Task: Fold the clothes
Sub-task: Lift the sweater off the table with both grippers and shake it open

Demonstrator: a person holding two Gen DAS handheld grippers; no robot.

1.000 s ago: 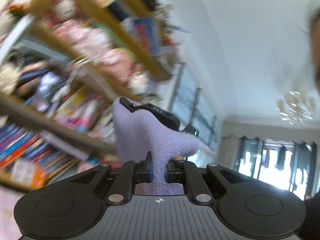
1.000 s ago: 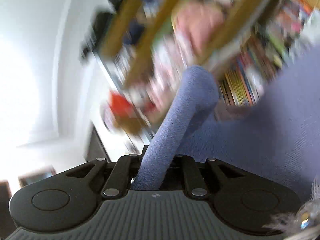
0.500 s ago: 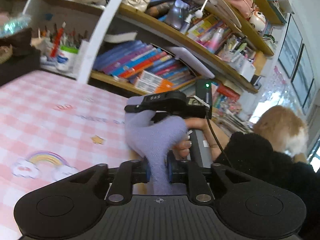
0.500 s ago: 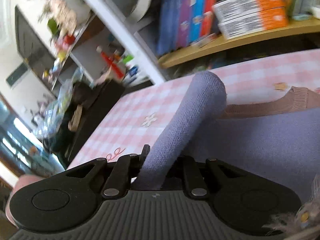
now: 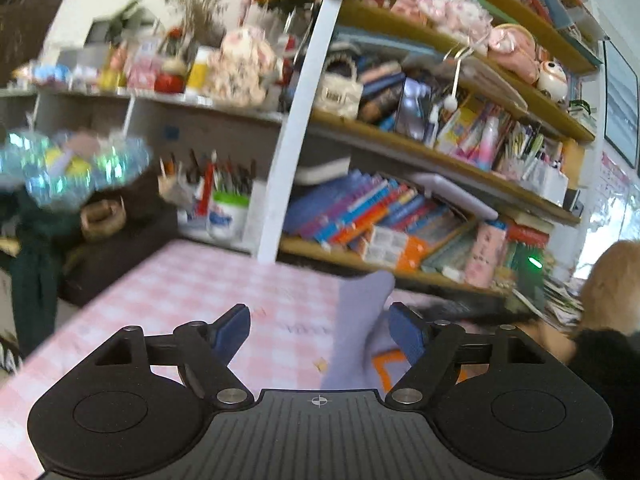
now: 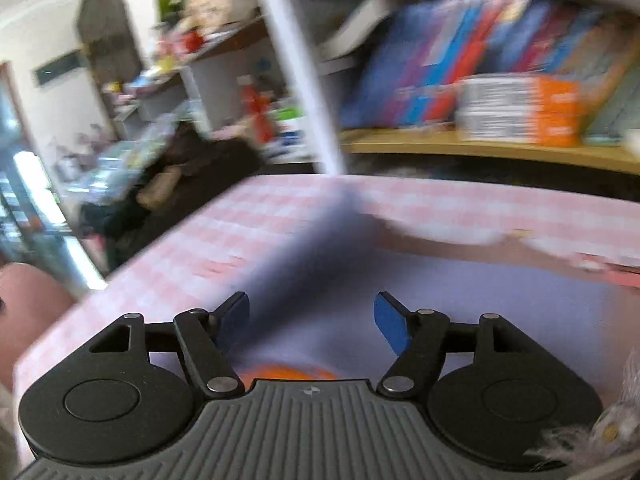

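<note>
Right wrist: blurred lilac garment [image 6: 460, 312], seemingly knitted, loose between both opening tongs [image 6: 312, 316].

Cluttered room, shelving wall
Wooden shelves [image 5: 420, 152] held books [image 5: 360, 212] and plush toys [image 5: 516, 48]; pink checked table [image 5: 208, 292] stood in front.

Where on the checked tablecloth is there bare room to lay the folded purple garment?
Bare pink checked tablecloth lies between the purple garment and the cloth's left edge, and along the far strip below the bookshelf. The middle and right are taken by the garment. Both grippers, left and right, are opening.
</note>
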